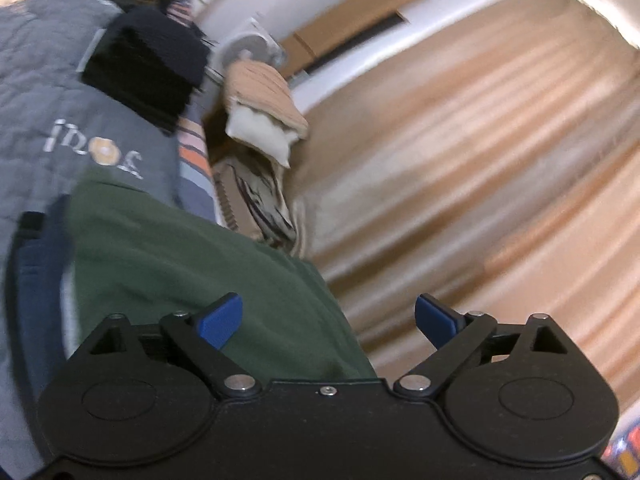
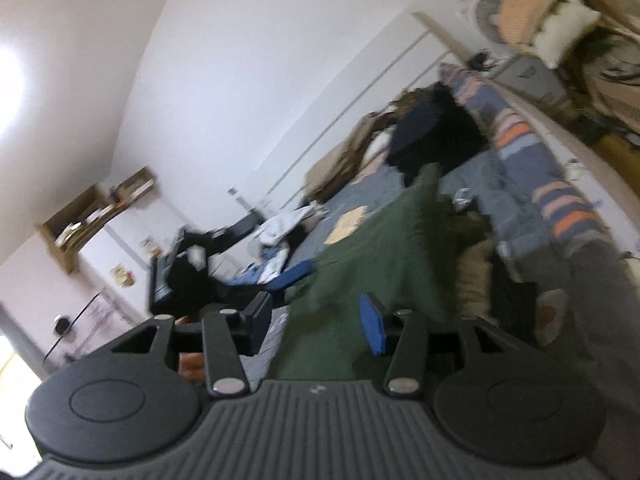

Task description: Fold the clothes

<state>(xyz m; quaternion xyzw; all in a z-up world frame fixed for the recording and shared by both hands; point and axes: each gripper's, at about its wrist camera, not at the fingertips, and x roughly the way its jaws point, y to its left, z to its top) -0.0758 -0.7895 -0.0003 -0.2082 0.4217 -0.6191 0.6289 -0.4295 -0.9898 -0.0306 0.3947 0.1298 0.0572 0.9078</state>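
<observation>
while the green garment (image 1: 180, 248) lies spread on the grey bed cover (image 1: 36, 92), running from just under both tools toward the dark pile (image 1: 148, 64) further up the bed, the fold is best started from a clean edge. left gripper (image 1: 328, 320) is released, its blue pads (image 1: 224, 320) spread wide with nothing between them; one pad hangs over the cloth, the other past its edge with the curtain (image 1: 500, 184) behind. right gripper (image 2: 320, 320) stands half closed with green cloth lying in the gap between its fingers (image 2: 372, 328), but motion blur hides whether the pads press on it, so i cannot tell if it grasps. my reading: the left should come down on the near hem or corner and pinch only one layer. both tools should then lift evenly and carry the edge over toward the far side, keeping the cloth taut between them so no crease forms. a risk is catching the cover beneath along with the garment.
</observation>
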